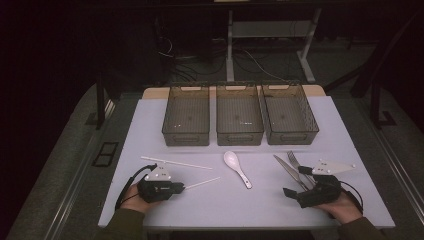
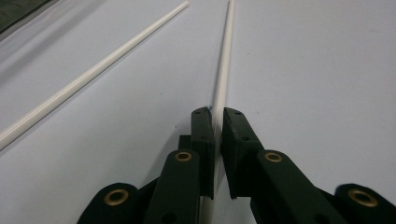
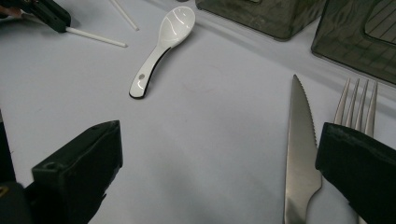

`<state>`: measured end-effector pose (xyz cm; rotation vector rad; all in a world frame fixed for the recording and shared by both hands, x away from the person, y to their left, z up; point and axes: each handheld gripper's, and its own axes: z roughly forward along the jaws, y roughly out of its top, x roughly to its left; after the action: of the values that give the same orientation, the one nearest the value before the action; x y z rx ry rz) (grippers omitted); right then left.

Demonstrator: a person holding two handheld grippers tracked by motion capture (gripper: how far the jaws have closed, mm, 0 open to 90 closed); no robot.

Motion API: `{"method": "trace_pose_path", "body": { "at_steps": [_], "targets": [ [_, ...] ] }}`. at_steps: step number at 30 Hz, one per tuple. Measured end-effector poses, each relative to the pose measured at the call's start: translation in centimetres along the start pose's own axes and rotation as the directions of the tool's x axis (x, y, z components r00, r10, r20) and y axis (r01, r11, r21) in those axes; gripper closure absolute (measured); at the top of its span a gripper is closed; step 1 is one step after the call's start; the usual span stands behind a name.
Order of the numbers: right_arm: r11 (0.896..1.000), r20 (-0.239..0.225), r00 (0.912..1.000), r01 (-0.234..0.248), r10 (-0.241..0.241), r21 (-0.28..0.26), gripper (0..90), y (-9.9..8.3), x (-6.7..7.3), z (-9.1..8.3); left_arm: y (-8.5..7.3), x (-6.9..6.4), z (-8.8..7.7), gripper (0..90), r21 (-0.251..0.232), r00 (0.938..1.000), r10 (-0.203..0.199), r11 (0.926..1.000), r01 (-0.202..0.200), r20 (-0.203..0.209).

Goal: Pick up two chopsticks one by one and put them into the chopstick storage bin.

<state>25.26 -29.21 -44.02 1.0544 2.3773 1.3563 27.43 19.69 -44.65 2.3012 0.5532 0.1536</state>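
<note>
- High view: no legible writing on any item. Left gripper (image 1: 183, 187) near the table's (image 1: 150, 120) front edge, pinching the near chopstick (image 1: 202, 183); second chopstick (image 1: 176, 163) lies just behind it. Three bins (image 1: 240, 121) line the far edge; open surface in between.
- Left gripper view: jaws pressed onto the chopstick (image 2: 223, 70), which runs forward; the other chopstick (image 2: 93, 72) lies apart at the left.
- Right gripper view: right gripper (image 3: 219, 172) spread, holding nothing, over the knife (image 3: 300, 140) and fork (image 3: 357, 100); spoon (image 3: 163, 42) well clear.
</note>
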Motion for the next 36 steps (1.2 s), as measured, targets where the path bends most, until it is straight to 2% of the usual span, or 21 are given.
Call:
{"method": "trace_pose_path", "body": {
  "at_steps": [3, 14, 22, 27, 30, 36],
  "targets": [
    [1.0, 0.0, 1.0, -0.003, 0.003, 0.002, 0.8, 0.0, 0.0, 0.0, 0.2, -0.1, 0.3, 84.0, -0.001, 0.9991, -0.013, 0.9999, 0.013, 0.04],
    [1.0, -0.003, 1.0, 0.002, -0.002, 0.0, 0.8, 0.0, 0.0, -0.1, 0.5, -0.4, 0.2, 84.4, 0.01, 0.9995, -0.021, 0.9997, 0.021, 0.025],
    [1.0, -0.001, 1.0, 0.003, -0.003, -0.002, 0.8, 0.0, 0.0, -0.1, 1.4, -0.6, -1.0, 84.4, -0.063, 0.998, -0.063, 0.9961, 0.062, 0.0],
    [1.0, 0.0, 1.0, -0.001, 0.001, -0.002, 0.8, 0.0, 0.0, -0.1, 2.0, -0.7, -1.5, 84.4, -0.1, 0.998, -0.062, 0.9931, 0.06, -0.012],
    [1.0, -0.001, 1.0, -0.001, 0.001, -0.003, 0.8, 0.0, 0.0, -0.1, 2.5, -0.9, -1.9, 84.3, -0.136, 0.9978, -0.065, 0.9887, 0.063, -0.01],
    [1.0, -0.001, 1.0, -0.002, 0.002, -0.003, 0.8, 0.0, 0.0, -0.2, 4.0, -1.1, -2.8, 84.4, -0.188, 0.9986, -0.047, 0.9812, 0.042, -0.022]
  ]
}}
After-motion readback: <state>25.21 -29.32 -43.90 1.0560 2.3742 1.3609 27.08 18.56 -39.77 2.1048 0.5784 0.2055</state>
